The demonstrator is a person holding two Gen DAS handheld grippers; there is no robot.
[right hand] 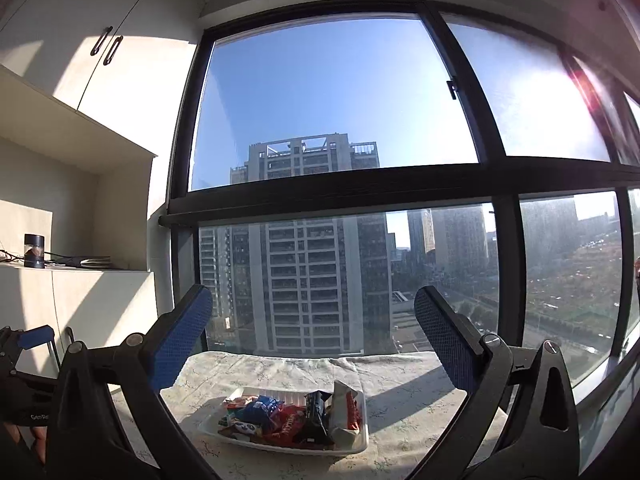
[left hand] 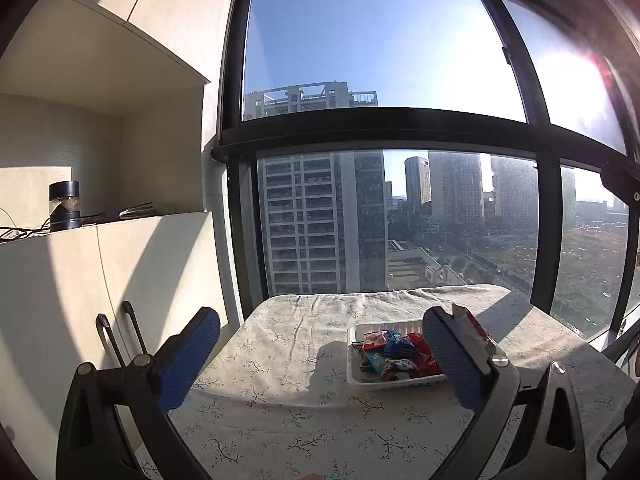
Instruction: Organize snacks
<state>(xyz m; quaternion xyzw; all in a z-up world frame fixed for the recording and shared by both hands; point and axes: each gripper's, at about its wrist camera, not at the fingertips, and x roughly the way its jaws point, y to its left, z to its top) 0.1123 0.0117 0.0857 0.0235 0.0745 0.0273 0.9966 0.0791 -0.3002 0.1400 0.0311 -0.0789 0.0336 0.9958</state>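
Observation:
A white tray (left hand: 356, 334) (right hand: 362, 446) full of several coloured snack packets (left hand: 390, 350) (right hand: 280, 416) sits on the table with the floral cloth (left hand: 280, 360) (right hand: 408, 392). In the left wrist view my left gripper (left hand: 320, 330) stands wide open above the near part of the table, nothing between its blue pads; its right finger covers the tray's right end. The right gripper (right hand: 314, 304) is raised and points toward the window, wide open and empty, with the tray below and beyond it. The left gripper's blue finger (right hand: 38, 336) shows at the right wrist view's left edge.
A large dark-framed window (left hand: 380, 128) (right hand: 340, 192) rises right behind the table. To the left stand cream cabinets (left hand: 100, 272) (right hand: 100, 300) with a shelf holding a dark jar (left hand: 64, 206) (right hand: 34, 250) and cables. A black stand (left hand: 624, 344) is at the right edge.

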